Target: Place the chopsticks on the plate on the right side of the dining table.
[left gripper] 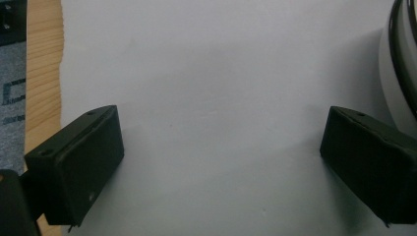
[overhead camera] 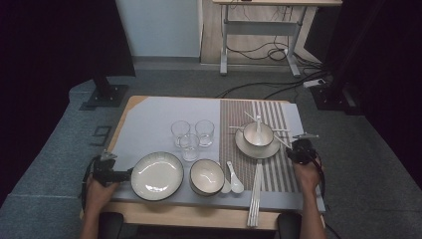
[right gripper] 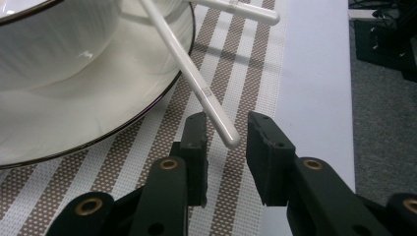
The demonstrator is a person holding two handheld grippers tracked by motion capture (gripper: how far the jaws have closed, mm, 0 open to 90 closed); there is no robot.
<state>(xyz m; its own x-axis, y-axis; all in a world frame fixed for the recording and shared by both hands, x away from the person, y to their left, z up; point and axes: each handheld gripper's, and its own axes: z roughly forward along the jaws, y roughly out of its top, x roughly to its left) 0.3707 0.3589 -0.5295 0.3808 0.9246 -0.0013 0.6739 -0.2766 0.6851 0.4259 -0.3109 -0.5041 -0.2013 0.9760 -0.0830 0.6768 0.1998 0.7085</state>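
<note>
The high view is dim and slightly soft, its left and right edges sinking into near black, while the pale counter [overhead camera: 149, 119] catches even light from overhead. Soft glare sits on the large plate [overhead camera: 157, 175]. In the left gripper view the picture is bright, flat and mildly blurred, with faint shadows beside the dark jaws. The right gripper view is sharper on the striped mat [right gripper: 231, 64]; the bowl [right gripper: 54, 44] at near left shows small highlights and slight blur.

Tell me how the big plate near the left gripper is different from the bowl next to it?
The plate is wider and flatter; the bowl is smaller and deeper. The plate lies close by the left gripper; the bowl sits nearer the two white spoons. Both are white inside with dark rims, empty, and stand upright on the grey mat.
</note>
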